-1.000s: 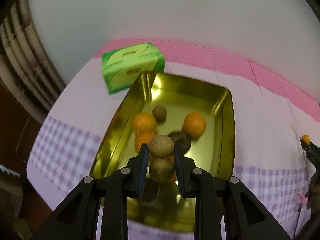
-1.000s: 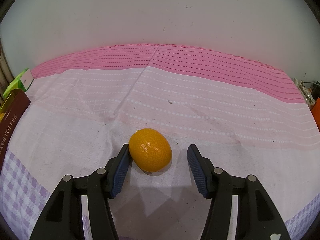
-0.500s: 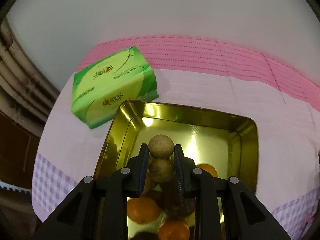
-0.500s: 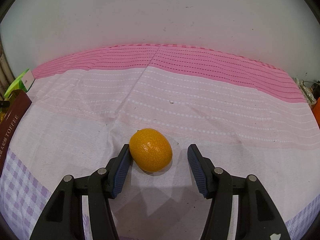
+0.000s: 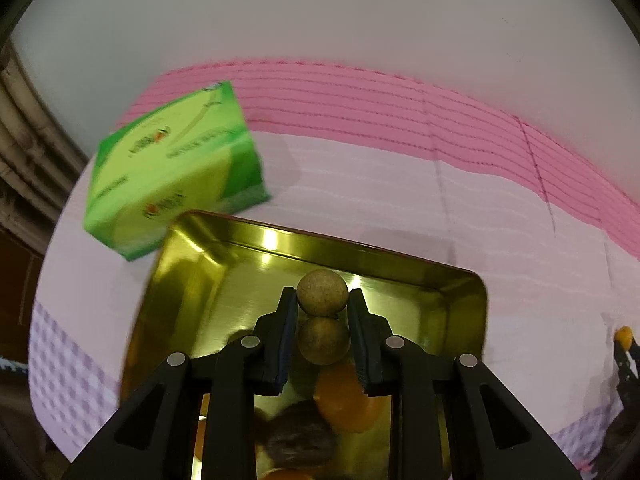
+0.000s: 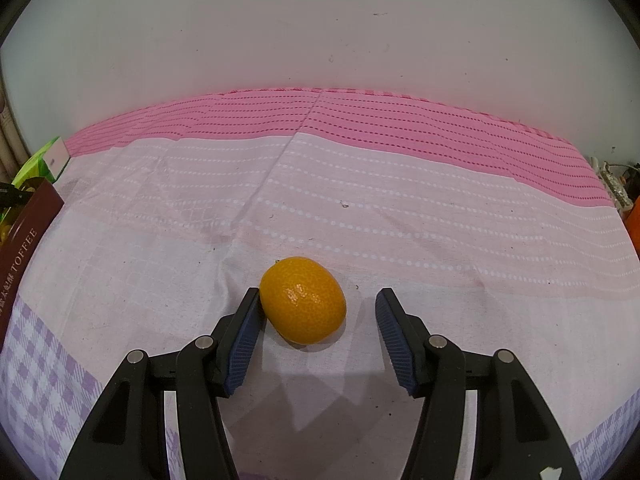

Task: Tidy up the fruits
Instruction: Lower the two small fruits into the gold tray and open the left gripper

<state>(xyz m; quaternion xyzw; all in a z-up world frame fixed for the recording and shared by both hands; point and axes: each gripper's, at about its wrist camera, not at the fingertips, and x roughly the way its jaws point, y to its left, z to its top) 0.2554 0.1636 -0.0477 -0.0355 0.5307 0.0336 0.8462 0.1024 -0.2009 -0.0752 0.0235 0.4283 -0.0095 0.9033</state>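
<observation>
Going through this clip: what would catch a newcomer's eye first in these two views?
The left hand-held gripper is shut on a round brown fruit, held above a shiny gold tray with oranges inside. In the right view, a lone orange kumquat lies on the pink cloth between the open right hand-held gripper fingers.

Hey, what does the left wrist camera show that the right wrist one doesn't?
Only the left wrist view shows the left gripper shut on a brown fruit over the gold tray's shiny inside, with oranges lying in it.

Only the right wrist view shows the open right gripper around a lone orange on the cloth, touching just the left pad.

Both show the pink cloth, the green box and the white wall.
</observation>
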